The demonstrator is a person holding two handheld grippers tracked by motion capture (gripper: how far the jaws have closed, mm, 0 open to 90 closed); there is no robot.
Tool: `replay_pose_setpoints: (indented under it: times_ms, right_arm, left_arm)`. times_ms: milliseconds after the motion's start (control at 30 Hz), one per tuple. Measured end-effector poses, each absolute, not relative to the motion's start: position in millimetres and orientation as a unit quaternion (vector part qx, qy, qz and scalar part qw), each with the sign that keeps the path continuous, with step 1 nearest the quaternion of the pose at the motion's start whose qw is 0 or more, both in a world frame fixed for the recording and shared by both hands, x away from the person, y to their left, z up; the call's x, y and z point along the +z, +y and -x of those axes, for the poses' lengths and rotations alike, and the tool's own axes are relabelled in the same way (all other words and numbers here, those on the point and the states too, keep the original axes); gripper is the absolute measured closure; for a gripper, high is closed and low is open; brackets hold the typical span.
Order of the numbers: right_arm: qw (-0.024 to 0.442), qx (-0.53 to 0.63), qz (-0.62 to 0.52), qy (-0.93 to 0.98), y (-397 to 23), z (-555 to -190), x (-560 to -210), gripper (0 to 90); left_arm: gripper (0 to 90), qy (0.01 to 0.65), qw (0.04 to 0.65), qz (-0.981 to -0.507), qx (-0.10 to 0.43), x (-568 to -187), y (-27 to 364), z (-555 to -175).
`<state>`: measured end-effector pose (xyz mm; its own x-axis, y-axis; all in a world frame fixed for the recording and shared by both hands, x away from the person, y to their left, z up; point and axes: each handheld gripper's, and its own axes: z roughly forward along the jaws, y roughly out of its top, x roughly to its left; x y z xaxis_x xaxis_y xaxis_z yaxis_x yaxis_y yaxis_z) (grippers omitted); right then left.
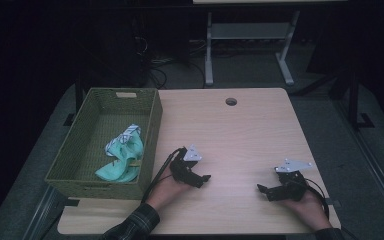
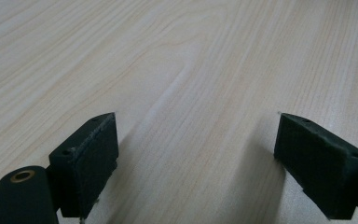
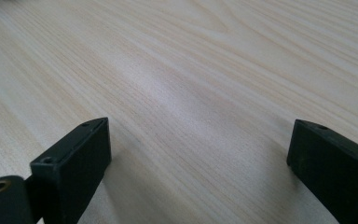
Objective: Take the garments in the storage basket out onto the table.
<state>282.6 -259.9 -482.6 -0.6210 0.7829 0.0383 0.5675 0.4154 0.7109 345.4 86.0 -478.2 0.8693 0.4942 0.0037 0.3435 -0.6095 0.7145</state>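
My left gripper (image 1: 203, 179) rests low over the light wooden table (image 1: 240, 125), just right of a green woven basket (image 1: 152, 130). Its jaws stand wide apart with bare wood between them, and the left gripper view shows this same left gripper (image 2: 196, 140) open. My right gripper (image 1: 263, 190) sits near the table's front right and points left. It is open too, and the right gripper (image 3: 200, 149) has nothing between its black pads (image 3: 84, 158). A crumpled mint-green and white cloth (image 1: 122, 157) lies inside the basket, apart from both grippers.
A round cable hole (image 1: 231, 101) sits near the table's far edge. Beyond the table stand white desk legs (image 1: 209, 50) and dark cables on the floor. A person's hands and a plaid sleeve (image 1: 135, 225) come in from the front edge.
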Motion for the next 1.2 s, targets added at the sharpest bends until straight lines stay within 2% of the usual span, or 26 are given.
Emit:
replay_pose_setpoints:
  times_ms: [267,600,1200]
  right_arm:
    - [0.152,0.355,-0.408,0.827,-260,-283,-483,5.7]
    - [0.152,0.355,-0.408,0.827,-260,-283,-483,5.6]
    - [0.152,0.355,-0.408,0.827,-260,-283,-483,5.6]
  left_arm:
    - [12.9,0.227,0.368,-0.896,0.097,-477,90,-346]
    - [13.3,0.252,0.343,-0.9,0.088,-471,94,-347]
    - [15.7,0.278,0.361,-0.887,0.078,-457,103,-342]
